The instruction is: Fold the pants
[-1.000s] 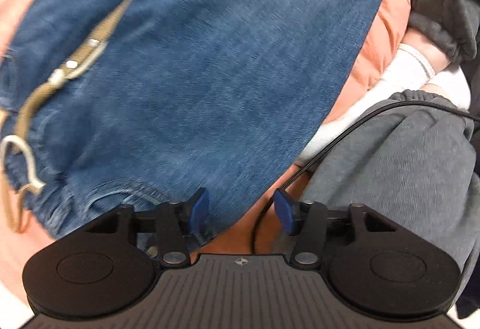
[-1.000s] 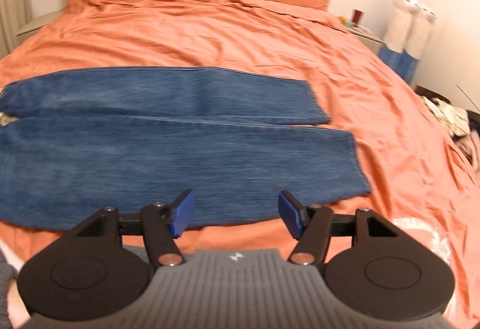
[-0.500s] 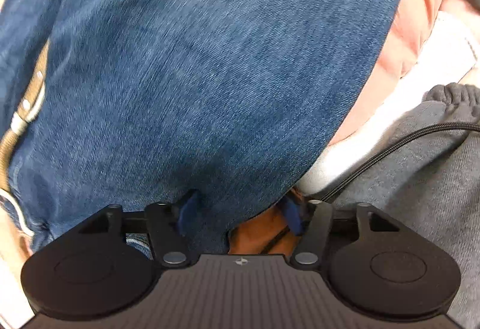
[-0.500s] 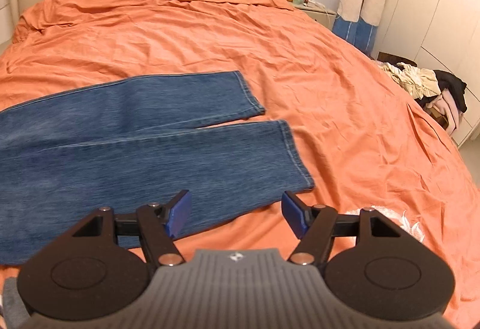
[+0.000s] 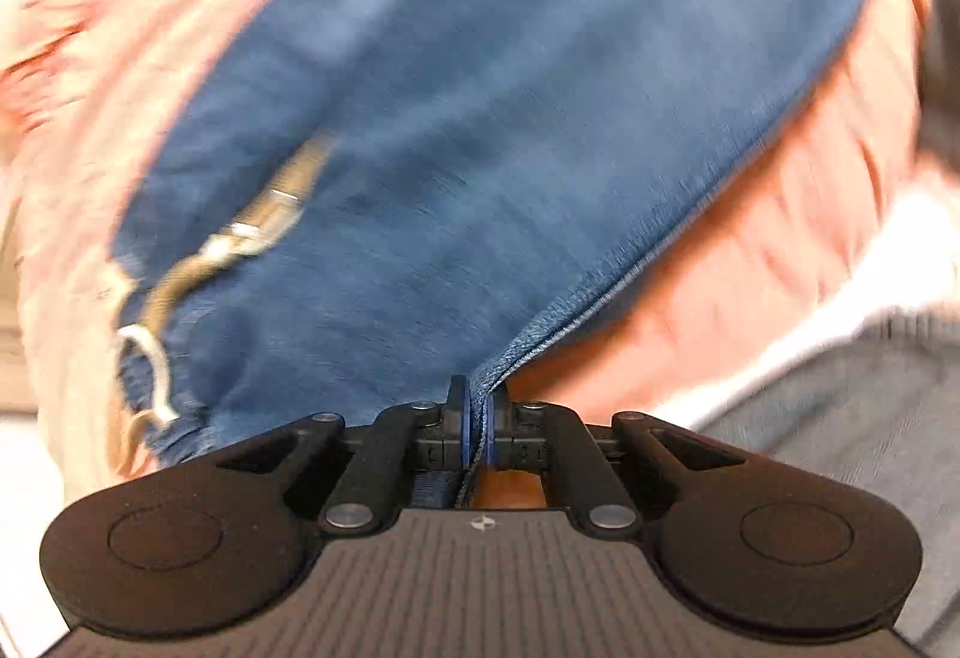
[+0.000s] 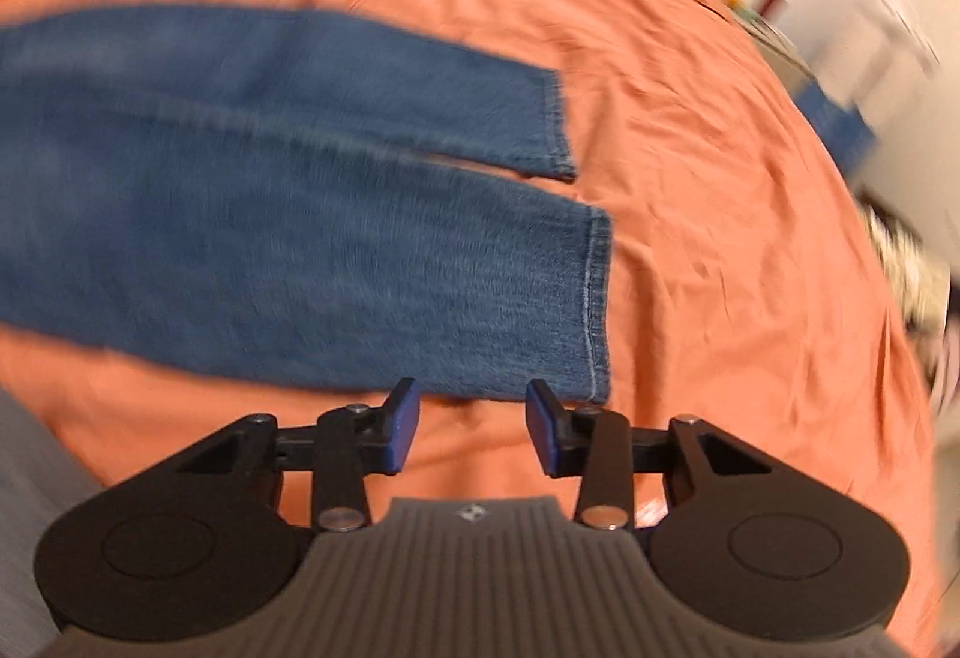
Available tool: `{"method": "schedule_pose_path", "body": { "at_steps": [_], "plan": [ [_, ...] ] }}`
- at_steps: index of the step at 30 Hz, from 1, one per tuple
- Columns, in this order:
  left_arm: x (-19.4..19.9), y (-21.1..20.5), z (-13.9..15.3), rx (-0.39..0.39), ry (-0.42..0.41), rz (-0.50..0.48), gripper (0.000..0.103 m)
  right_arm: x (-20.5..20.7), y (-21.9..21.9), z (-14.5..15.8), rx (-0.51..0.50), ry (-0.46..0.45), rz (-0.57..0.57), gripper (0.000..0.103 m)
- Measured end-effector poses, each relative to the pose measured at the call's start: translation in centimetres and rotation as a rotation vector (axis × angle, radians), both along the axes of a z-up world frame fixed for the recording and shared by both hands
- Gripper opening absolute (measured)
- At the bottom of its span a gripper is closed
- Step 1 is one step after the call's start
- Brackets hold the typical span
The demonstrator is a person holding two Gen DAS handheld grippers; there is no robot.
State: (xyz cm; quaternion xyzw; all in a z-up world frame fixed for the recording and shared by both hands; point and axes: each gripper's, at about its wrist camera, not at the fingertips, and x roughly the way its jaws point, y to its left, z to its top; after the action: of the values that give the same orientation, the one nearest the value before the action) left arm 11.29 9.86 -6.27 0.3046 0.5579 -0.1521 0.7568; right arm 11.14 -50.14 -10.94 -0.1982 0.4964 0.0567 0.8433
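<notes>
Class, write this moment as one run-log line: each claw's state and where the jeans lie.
left claw: shut on jeans edge | right claw: open, near leg hem | jeans: flat on orange bedspread

My blue denim pants [image 5: 510,130] are coarse woven cotton, matt, with a pale stitched hem [image 6: 591,298] at the leg end and a tan webbing belt [image 5: 264,226] carrying small shiny metal fittings. They lie on the orange bedsheet [image 6: 720,178], a soft, matt, creased cloth. My left gripper [image 5: 477,424] and right gripper [image 6: 471,427] are matt black plastic with ribbed grey housings, bright metal pivot pins, and smooth blue rubbery pads [image 6: 403,430]. My grey trousers [image 5: 870,418] look like soft knitted fleece.
</notes>
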Motion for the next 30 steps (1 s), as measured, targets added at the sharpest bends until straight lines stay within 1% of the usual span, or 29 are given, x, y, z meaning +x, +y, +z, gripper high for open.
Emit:
{"method": "schedule_pose_path", "body": {
  "at_steps": [2, 5, 6, 7, 8, 9, 11, 12, 13, 14, 15, 18, 20, 22, 26, 28, 30],
  "plan": [
    [0.2, 1.8, 2.6, -0.088, -0.098, 0.104, 0.005, 0.1, 0.4, -1.2, -0.072, 0.017, 0.093, 0.035],
    [0.6, 3.1, 4.5, -0.198, -0.210, 0.247, 0.005, -0.2, 1.5, -3.2, -0.211, 0.019, 0.260, 0.035],
    [1.0, 2.6, 4.5, -0.219, -0.240, 0.276, 0.005, -0.3, 1.9, -3.7, -0.265, 0.014, 0.311, 0.035],
    [0.6, 1.3, 3.8, -0.234, -0.268, 0.300, 0.005, -0.4, 2.2, -4.4, -0.320, 0.002, 0.359, 0.035],
    [0.7, 1.0, 3.8, -0.250, -0.288, 0.324, 0.005, -0.5, 2.3, -5.0, -0.368, -0.001, 0.399, 0.035],
    [0.7, 0.1, 3.3, -0.261, -0.301, 0.341, 0.005, -0.7, 2.5, -5.9, -0.417, 0.002, 0.444, 0.035],
    [1.1, -0.4, 3.4, -0.279, -0.319, 0.368, 0.005, -1.1, 2.5, -7.4, -0.502, -0.002, 0.498, 0.035],
    [1.6, -0.5, 3.0, -0.282, -0.326, 0.378, 0.005, -1.1, 2.5, -7.9, -0.530, -0.009, 0.508, 0.032],
    [1.7, -0.4, 3.1, -0.285, -0.330, 0.387, 0.005, -1.0, 2.3, -8.3, -0.556, -0.021, 0.508, 0.027],
    [1.9, -0.5, 2.8, -0.285, -0.332, 0.392, 0.005, -0.9, 2.2, -8.6, -0.582, -0.036, 0.497, 0.010],
    [1.5, -1.0, 3.3, -0.281, -0.335, 0.393, 0.005, -0.8, 1.9, -8.5, -0.592, -0.052, 0.481, 0.000],
    [1.0, -1.1, 3.2, -0.263, -0.361, 0.387, 0.005, -0.9, 1.2, -6.9, -0.547, -0.134, 0.413, 0.000],
    [0.5, -1.0, 3.7, -0.275, -0.383, 0.397, 0.005, -0.5, 1.3, -5.0, -0.532, -0.206, 0.365, 0.000],
    [0.2, -1.1, 4.3, -0.262, -0.419, 0.384, 0.005, 0.1, 0.9, -2.3, -0.471, -0.259, 0.278, 0.000],
    [0.5, -0.6, 7.3, -0.239, -0.499, 0.361, 0.005, 2.2, 0.8, 3.7, -0.394, -0.357, 0.176, 0.000],
    [1.5, -0.5, 9.1, -0.206, -0.533, 0.327, 0.005, 4.1, 1.0, 6.7, -0.351, -0.398, 0.134, 0.000],
    [3.2, -0.5, 10.3, -0.170, -0.548, 0.296, 0.005, 6.2, 1.4, 8.9, -0.319, -0.416, 0.100, 0.000]
  ]
}}
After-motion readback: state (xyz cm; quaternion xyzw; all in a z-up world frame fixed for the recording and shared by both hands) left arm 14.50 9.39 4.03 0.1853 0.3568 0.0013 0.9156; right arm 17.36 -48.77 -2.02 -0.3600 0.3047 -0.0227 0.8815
